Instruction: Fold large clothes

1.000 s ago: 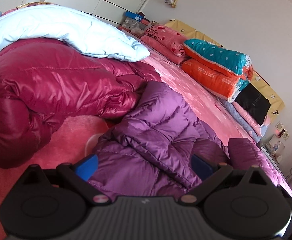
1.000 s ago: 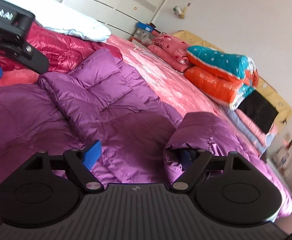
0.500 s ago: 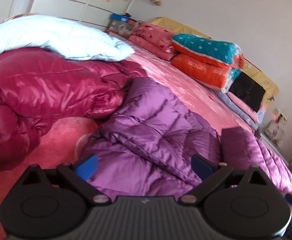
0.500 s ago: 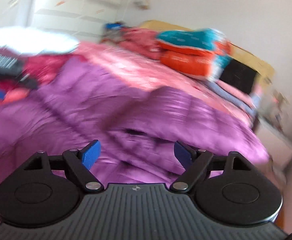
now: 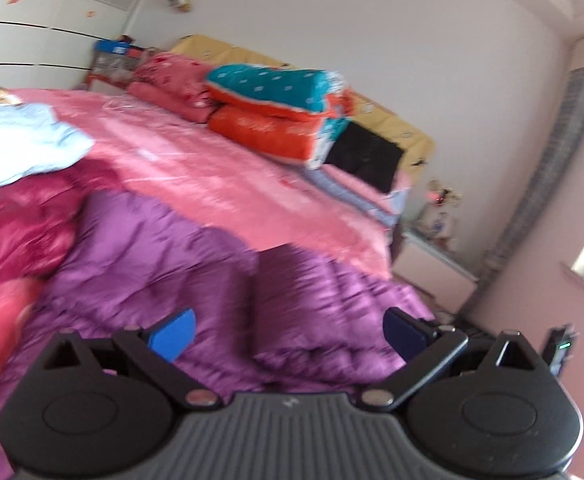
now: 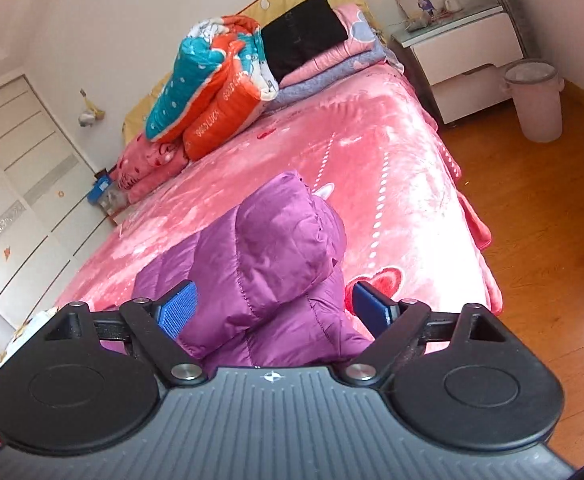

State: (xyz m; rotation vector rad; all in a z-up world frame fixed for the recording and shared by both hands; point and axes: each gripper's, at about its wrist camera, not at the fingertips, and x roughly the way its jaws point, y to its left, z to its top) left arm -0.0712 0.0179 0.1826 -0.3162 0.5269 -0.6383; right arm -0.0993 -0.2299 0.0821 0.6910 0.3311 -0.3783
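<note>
Figure: folding a purple down jacket (image 5: 196, 264) laid on a bed (image 6: 392, 168) covered with a glossy pink plush blanket. The jacket spreads across the near part of the bed; in the left wrist view it fills the 6 to 9 o'clock region, with a raised fold (image 5: 292, 280) near centre. In the right wrist view a rounded, puffy end of the jacket, probably the hood (image 6: 284, 232), rises between the blue pads.

Left gripper (image 5: 288, 330): spread wide, empty, hovering above the jacket. Right gripper (image 6: 274, 308): also wide apart, straddling the hood without closing on it; contact with the fabric cannot be judged.

Technique: the step appears to be taking hold for the next fold. The quilted shell looks slick and air-filled, so a pinch should gather a full stitched ridge rather than the smooth surface, which is likely to slip. Both grippers should lift evenly to keep the fold line straight, then press the air out.

Surroundings: a crimson satin down garment (image 5: 16, 232) lies at 9 o'clock under a pale blue quilt (image 5: 20, 148); stacked teal-and-orange bedding (image 6: 216, 80) sits by the headboard at 12 o'clock. The left view is motion-blurred.
</note>
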